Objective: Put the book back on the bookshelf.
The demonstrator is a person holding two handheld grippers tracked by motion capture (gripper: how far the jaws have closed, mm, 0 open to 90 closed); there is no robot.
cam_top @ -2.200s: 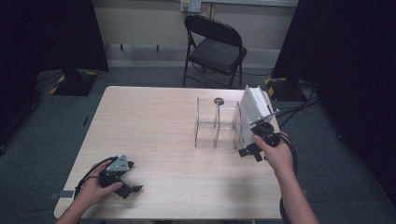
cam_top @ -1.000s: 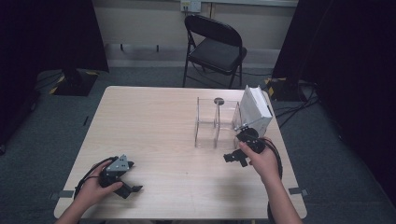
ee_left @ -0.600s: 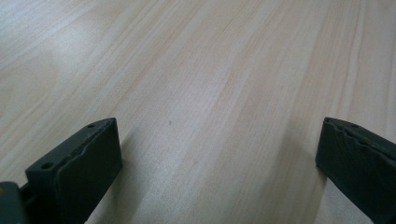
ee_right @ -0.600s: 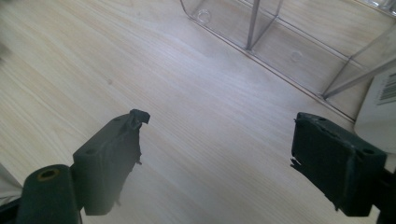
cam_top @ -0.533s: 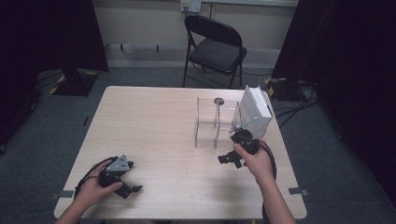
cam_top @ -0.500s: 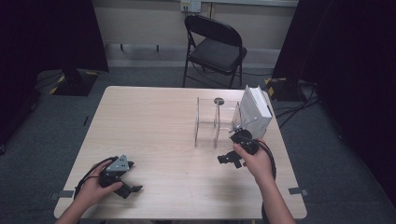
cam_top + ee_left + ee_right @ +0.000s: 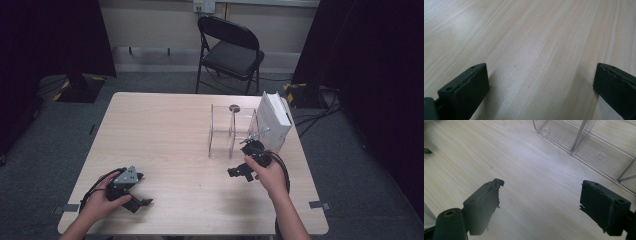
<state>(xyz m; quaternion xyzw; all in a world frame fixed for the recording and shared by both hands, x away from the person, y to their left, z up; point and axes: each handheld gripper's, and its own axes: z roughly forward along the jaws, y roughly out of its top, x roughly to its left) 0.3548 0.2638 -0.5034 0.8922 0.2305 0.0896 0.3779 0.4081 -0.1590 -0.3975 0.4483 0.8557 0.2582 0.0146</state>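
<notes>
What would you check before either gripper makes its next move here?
1. Right gripper jaws open, nothing between them: ok.
2. Left gripper jaws open, nothing between them: ok.
3. Clear organizer upright on the table: ok.
4. White box standing beside the organizer: ok.
5. Bare wood under both grippers: ok.
6. Whether the box touches the organizer: cannot tell.

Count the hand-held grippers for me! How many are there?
2. The left hand-held gripper sits at the table's near left corner. The right hand-held gripper is toward the near right, just in front of the clear plastic organizer. Both are open.
</notes>
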